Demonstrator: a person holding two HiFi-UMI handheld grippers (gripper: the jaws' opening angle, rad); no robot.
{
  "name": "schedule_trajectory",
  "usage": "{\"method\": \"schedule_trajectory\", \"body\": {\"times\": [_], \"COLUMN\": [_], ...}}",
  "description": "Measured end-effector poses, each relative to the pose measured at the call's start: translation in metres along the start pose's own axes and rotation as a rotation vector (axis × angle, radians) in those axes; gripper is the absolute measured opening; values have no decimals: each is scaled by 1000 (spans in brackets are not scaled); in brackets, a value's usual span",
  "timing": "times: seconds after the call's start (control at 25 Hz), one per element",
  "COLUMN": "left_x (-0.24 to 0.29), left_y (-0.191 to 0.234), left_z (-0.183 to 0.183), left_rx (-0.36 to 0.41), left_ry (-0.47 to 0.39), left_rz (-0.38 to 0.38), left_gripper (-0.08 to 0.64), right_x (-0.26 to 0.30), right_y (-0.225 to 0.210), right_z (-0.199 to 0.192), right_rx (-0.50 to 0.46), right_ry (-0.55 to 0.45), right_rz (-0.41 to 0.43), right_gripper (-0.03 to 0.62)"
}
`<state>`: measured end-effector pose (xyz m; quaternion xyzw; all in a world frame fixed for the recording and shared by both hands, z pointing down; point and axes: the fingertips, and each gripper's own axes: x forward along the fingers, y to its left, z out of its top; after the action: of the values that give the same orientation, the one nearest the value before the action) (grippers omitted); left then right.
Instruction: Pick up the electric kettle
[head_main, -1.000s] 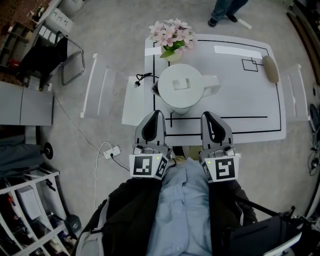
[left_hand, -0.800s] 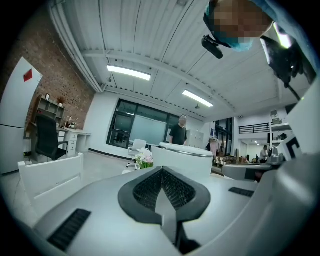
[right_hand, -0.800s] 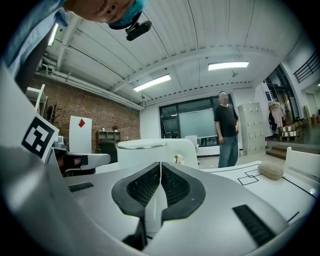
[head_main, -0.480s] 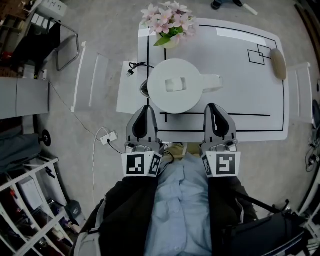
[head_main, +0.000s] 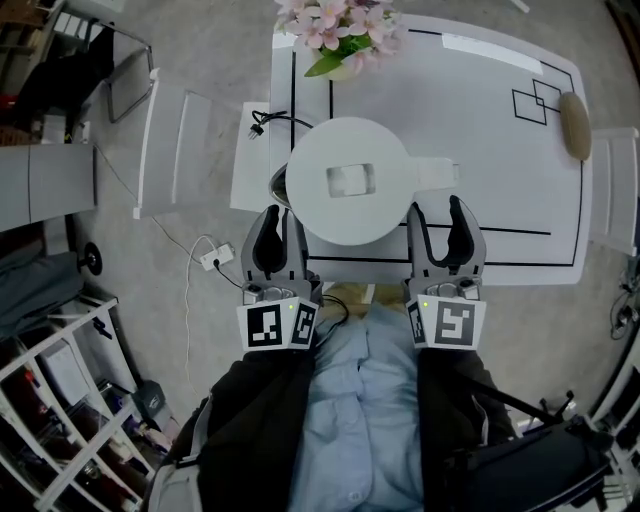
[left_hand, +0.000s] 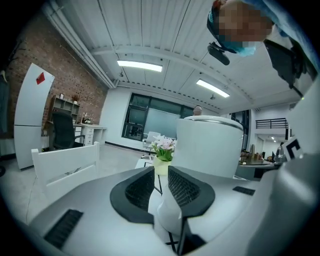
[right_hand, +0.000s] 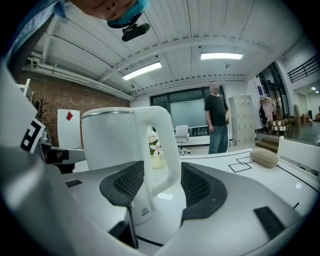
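Note:
The white electric kettle (head_main: 347, 180) stands on the white table (head_main: 500, 150), lid up, its handle (head_main: 437, 174) pointing right. My right gripper (head_main: 442, 205) sits at the table's near edge, just below the handle. In the right gripper view its jaws (right_hand: 162, 167) are opening and the handle (right_hand: 167, 145) stands in the gap, with neither pad pressing on it. My left gripper (head_main: 275, 215) is at the kettle's near left side. Its pads stand a little apart with nothing gripped, and the kettle body (left_hand: 207, 145) rises just to the right of them.
A vase of pink flowers (head_main: 335, 30) stands behind the kettle. A beige oblong object (head_main: 574, 125) lies at the table's right edge. A black power cord (head_main: 262, 125) trails off the left side. A white chair (head_main: 185, 150) stands left; a person (right_hand: 217, 120) stands beyond the table.
Both grippers have come down and forward to the kettle's sides. The right gripper's jaws, shut before, have spread apart around the handle. The left gripper looks unchanged.

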<state>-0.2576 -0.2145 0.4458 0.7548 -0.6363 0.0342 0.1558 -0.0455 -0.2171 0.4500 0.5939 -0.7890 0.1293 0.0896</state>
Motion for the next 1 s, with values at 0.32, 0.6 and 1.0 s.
{"method": "schedule_trajectory", "body": {"times": [0.32, 0.6, 1.0], "left_x": [19, 46, 89], "left_y": [8, 15, 20], "left_z": [-4, 1, 11], "left_rx": [-4, -8, -17], "left_ry": [17, 17, 18], "left_rz": [28, 49, 36], "left_gripper": [78, 78, 77], "right_x": [19, 44, 92], "right_y": [-11, -23, -32], "right_z": [-4, 2, 19], "right_rx": [-10, -25, -52], "right_ry": [22, 28, 5], "right_rz": [-19, -28, -6], "right_gripper": [221, 221, 221]}}
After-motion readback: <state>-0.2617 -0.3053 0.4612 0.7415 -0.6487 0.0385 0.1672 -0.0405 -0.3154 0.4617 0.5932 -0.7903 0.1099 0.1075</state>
